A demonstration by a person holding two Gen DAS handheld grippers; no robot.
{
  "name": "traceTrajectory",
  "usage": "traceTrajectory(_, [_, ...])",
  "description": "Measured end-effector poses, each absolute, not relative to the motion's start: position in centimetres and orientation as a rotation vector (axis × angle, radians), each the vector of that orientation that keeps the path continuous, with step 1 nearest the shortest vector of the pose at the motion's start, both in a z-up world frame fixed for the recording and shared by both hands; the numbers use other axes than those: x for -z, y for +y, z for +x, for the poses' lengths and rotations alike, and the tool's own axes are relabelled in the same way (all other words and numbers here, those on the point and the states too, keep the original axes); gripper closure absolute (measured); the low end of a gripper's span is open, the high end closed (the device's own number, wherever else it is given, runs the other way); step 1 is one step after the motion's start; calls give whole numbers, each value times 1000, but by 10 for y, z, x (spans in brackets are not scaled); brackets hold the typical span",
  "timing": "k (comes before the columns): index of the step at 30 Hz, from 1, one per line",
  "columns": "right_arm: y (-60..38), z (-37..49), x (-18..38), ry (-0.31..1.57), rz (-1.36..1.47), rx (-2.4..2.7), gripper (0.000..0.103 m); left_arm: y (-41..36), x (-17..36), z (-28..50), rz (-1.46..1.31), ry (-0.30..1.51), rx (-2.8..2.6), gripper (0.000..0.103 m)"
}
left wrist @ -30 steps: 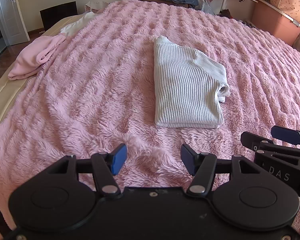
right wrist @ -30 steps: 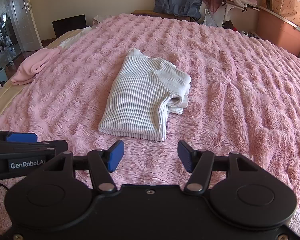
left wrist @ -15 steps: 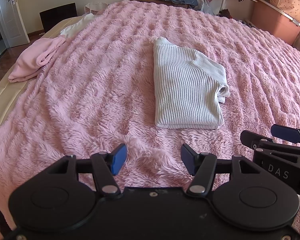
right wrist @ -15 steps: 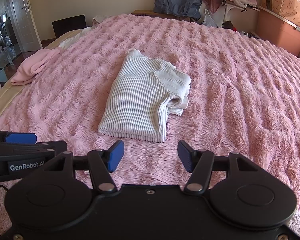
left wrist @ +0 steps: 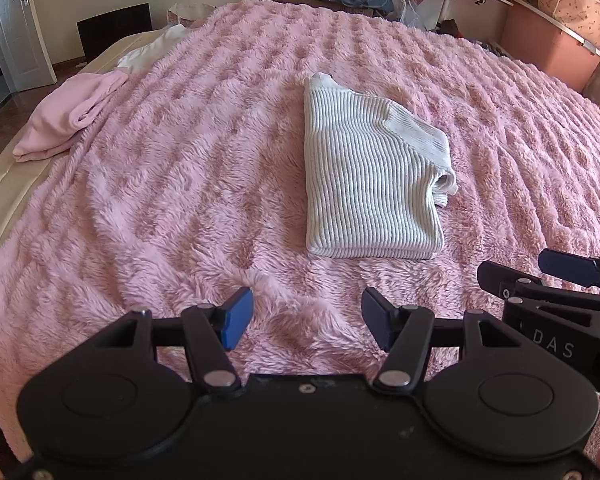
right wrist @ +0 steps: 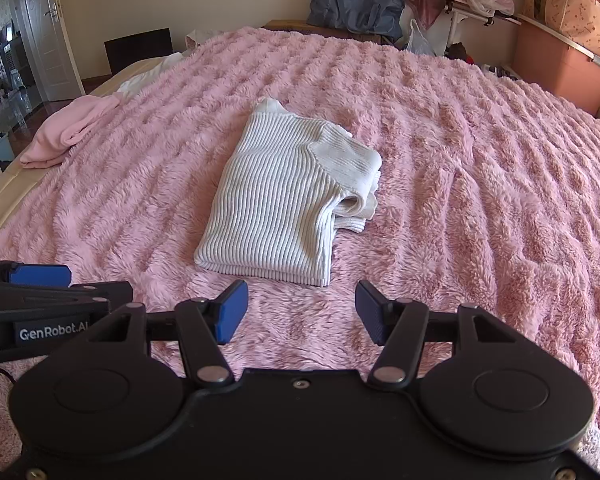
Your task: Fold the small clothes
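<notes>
A white ribbed sweater (left wrist: 364, 176) lies folded into a rectangle on the pink fluffy blanket (left wrist: 180, 184); it also shows in the right wrist view (right wrist: 284, 200). My left gripper (left wrist: 306, 318) is open and empty, hovering above the blanket short of the sweater's near edge. My right gripper (right wrist: 298, 312) is open and empty, just short of the sweater's near edge. Each gripper shows at the edge of the other's view, the right one (left wrist: 556, 292) and the left one (right wrist: 40, 292).
A crumpled pink garment (left wrist: 64, 120) and a white cloth (left wrist: 152, 50) lie at the bed's far left edge. A pink storage box (right wrist: 560, 68), a blue bag (right wrist: 356, 4) and a cluttered rack stand behind the bed. A door (right wrist: 52, 32) is at the far left.
Both grippers stay open and almost still. The left view has drifted very slightly, so the sweater sits a touch higher in it.
</notes>
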State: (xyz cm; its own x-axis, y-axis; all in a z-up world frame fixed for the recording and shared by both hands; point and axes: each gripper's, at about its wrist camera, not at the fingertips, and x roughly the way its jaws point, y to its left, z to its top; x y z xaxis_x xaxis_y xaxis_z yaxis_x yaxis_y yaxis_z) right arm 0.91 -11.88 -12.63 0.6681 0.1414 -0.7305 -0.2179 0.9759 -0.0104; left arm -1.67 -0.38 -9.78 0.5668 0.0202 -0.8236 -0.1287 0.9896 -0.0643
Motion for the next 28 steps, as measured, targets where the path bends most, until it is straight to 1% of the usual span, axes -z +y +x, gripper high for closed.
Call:
traceTrajectory(10, [-119,10,128,818,-99,-202,43,-5,101,-15,-103,963,-100,39])
traceTrajectory(24, [-120,10,131,821,-98,-198,43,-10,98,-19,-72,888,-54,40])
traceTrajectory(28, [-120,10,131,821,-98,-199,43,-9,99,-18,-91,908,-67,40])
